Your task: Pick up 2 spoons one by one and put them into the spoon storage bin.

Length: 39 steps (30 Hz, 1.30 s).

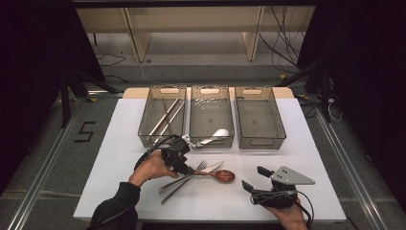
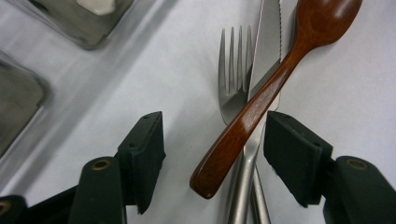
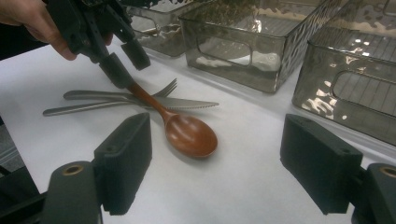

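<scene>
Straddling the wooden spoon (image 2: 261,100), the left claw (image 2: 212,154) gapes ungripping; middle bin (image 1: 211,139) holds a white spoon (image 1: 219,133).

- The wooden spoon (image 2: 261,100) is a glossy reddish brown.
- The fork (image 2: 232,79) and the knife (image 2: 267,42) are plain silver metal.
- The left gripper (image 1: 183,161) and the right gripper (image 1: 253,178) have black jaws; the right one has a grey plate on top.
- The table (image 1: 124,143) is white.
- The three bins (image 1: 261,117) are smoky grey and see-through.
- The sleeve (image 1: 115,206) is black.
</scene>
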Available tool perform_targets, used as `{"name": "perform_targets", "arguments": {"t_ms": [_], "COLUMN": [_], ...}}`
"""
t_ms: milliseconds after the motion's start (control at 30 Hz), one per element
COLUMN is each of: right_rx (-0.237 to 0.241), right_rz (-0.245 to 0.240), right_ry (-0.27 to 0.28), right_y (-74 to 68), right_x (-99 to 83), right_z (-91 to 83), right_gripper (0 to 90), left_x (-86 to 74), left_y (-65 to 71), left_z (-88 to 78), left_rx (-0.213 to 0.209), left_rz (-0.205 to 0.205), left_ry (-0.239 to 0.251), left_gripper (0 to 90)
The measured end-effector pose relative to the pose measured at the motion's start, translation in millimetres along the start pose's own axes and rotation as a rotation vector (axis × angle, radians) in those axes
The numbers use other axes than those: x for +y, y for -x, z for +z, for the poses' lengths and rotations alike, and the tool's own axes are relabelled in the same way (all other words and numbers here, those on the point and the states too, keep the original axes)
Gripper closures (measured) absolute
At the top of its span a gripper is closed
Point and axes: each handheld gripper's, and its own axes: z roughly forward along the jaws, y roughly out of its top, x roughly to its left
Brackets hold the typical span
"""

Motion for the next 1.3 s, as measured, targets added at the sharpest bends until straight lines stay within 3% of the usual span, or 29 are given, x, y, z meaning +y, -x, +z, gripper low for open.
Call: {"name": "perform_targets", "arguments": {"t_ms": [300,567,733,933,1200,1300], "right_rx": [-0.002,-0.003,-0.003,-0.003,-0.005,-0.004], "right_rz": [-0.002,-0.006,-0.003,-0.004,-0.006,-0.005], "right_ry": [0.003,0.005,0.002,0.002,0.005,0.002], "right_y": [-0.2,-0.3,-0.1,-0.2,-0.3,-0.2], "right_x": [0.0,-0.2,-0.1,-0.1,0.0,0.1], "right_z": [0.0,0.5,0.0,0.1,0.2,-0.2], "right_gripper": [25.9,25.8,25.8,25.8,25.8,25.9], "left_x": [0.5,3.2,3.6,4.3,4.2,5.5], "left_y": [2.6,4.2,6.0,5.9,10.0,13.5], "left_z": [6.8,9.4,11.2,4.3,3.3,3.9], "left_rx": [-0.011,-0.066,-0.078,-0.081,-0.109,-0.099], "left_rz": [0.038,0.045,0.065,0.073,0.105,0.107], "left_ry": [-0.047,-0.068,-0.082,-0.051,-0.034,-0.034], "left_gripper": [49.7,59.3,64.8,76.3,82.2,83.5]}}
